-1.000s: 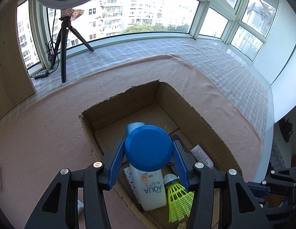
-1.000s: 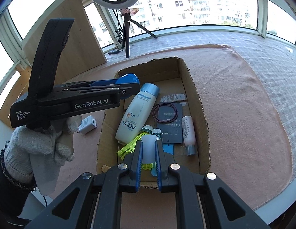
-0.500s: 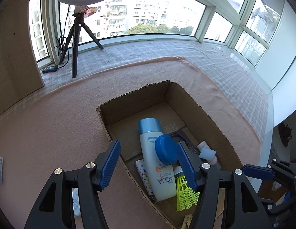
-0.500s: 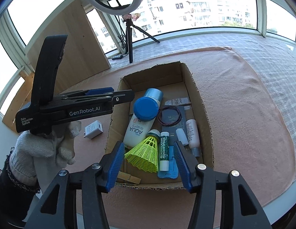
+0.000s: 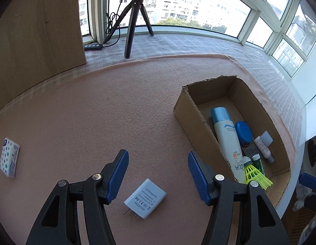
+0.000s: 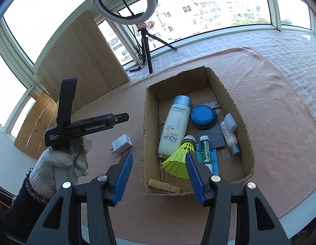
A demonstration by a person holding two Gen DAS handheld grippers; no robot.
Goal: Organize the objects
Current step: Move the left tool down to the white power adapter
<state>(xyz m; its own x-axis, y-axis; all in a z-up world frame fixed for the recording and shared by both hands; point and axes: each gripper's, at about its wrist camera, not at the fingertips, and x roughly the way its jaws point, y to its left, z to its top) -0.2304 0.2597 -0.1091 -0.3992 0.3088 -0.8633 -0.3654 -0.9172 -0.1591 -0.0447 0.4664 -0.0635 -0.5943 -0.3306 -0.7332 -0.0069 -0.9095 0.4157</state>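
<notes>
Rough corrugated cardboard box, matt pink cloth, glossy plastic bottle

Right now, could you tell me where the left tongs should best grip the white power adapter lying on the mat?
Probably across the power adapter's flat body, from straight above, pads on its two long side edges. It lies flat on the pink mat, prongs toward the camera, so avoid that end. The left tongs are open above it.

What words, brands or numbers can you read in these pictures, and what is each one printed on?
"AQUA" and "SPF 50": white sunscreen bottle in the cardboard box.
"MENTHOLATUM": green lip balm tube.
"GenRobot.AI" and "Data Acquisition System": left claw body.
"AC/DC ADAPTER", "MADE IN CHINA", FC and CE marks: white charger; its finer print is too small.
Patterned tissue pack and grey card: print unreadable.
</notes>
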